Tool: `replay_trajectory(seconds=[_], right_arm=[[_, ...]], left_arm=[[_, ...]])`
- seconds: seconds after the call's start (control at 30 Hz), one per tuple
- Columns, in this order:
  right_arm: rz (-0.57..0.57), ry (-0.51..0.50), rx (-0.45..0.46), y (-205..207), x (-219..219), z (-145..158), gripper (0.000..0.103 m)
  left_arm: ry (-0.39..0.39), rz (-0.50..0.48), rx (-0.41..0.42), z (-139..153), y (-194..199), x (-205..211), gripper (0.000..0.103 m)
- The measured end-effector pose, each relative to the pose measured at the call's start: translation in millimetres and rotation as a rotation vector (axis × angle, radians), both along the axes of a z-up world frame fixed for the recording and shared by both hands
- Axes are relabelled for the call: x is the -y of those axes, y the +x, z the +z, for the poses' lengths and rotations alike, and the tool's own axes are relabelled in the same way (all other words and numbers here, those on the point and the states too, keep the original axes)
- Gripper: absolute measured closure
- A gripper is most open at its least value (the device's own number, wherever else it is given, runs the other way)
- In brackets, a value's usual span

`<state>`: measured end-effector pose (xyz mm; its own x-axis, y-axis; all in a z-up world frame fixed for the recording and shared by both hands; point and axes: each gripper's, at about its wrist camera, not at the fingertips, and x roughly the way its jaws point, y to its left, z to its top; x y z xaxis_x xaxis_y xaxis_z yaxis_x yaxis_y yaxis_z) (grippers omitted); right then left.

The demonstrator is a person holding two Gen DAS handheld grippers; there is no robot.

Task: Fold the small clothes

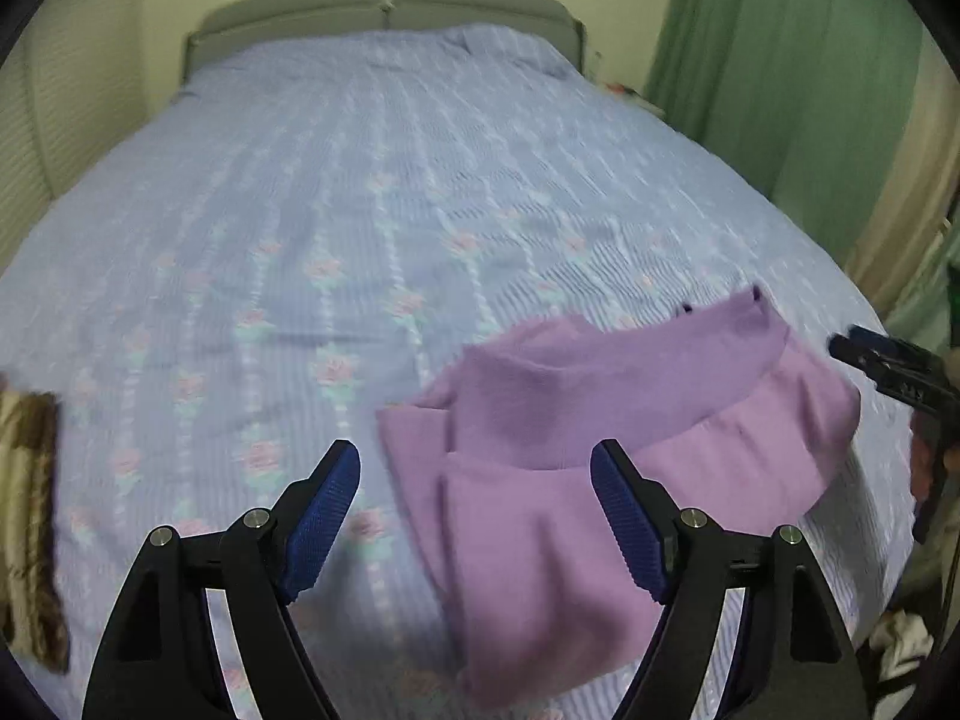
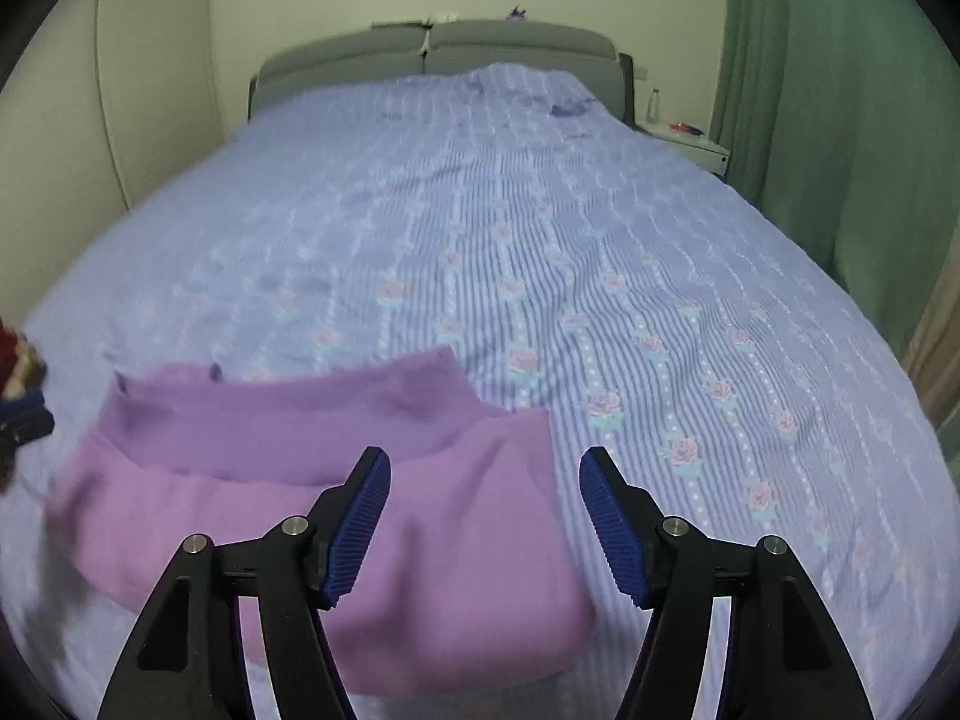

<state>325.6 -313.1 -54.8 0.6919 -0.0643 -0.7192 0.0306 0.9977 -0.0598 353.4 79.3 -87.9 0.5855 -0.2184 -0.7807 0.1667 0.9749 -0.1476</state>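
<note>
A small purple garment (image 1: 600,456) lies partly folded on the blue flowered bedspread (image 1: 360,210), its upper part laid over the lower. It also shows in the right wrist view (image 2: 336,480). My left gripper (image 1: 477,468) is open and empty, hovering over the garment's left edge. My right gripper (image 2: 486,474) is open and empty above the garment's right edge. The right gripper shows at the right rim of the left wrist view (image 1: 888,366). The left gripper shows at the left rim of the right wrist view (image 2: 21,420).
The bedspread (image 2: 600,270) covers a bed with a grey headboard (image 2: 438,54). Green curtains (image 1: 780,60) hang on the right. A white nightstand (image 2: 684,138) stands by the bed's far right corner. A brown patterned cloth (image 1: 27,516) lies at the left edge.
</note>
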Motion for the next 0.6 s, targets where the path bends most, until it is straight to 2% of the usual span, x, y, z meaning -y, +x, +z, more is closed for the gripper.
replay_trajectory(seconds=[0.07,0.2,0.27,0.33,0.37,0.4,0.43,0.47,0.53,0.57,0.6], right_arm=[[0.033,0.066,-0.048,15,7,-10,0.037],[0.01,0.161,-0.12,44,20,-28,0.037],[0.019,0.178,-0.144,54,18,-33,0.037],[0.037,0.192,-0.173,62,15,-41,0.039],[0.036,0.192,-0.197,66,14,-45,0.04],[0.033,0.2,-0.209,67,15,-47,0.045],[0.033,0.219,-0.217,68,17,-49,0.05],[0.027,0.224,-0.216,67,18,-49,0.058],[0.019,0.222,-0.19,61,21,-45,0.068],[0.024,0.22,-0.177,58,21,-43,0.076],[0.025,0.218,-0.171,56,23,-41,0.08]], left_arm=[[-0.055,0.002,-0.049,-11,16,0,0.026],[-0.159,0.041,-0.096,-26,34,-8,0.029],[-0.213,0.034,-0.125,-34,39,-8,0.032],[-0.225,0.029,-0.146,-37,41,-9,0.033],[-0.223,0.034,-0.156,-40,42,-8,0.037],[-0.218,0.047,-0.167,-42,43,-7,0.041],[-0.221,0.058,-0.172,-42,43,-8,0.049],[-0.233,0.059,-0.174,-42,42,-7,0.054],[-0.207,0.055,-0.171,-42,41,-3,0.057],[-0.183,0.049,-0.17,-43,41,0,0.07],[-0.169,0.051,-0.171,-43,40,2,0.08]])
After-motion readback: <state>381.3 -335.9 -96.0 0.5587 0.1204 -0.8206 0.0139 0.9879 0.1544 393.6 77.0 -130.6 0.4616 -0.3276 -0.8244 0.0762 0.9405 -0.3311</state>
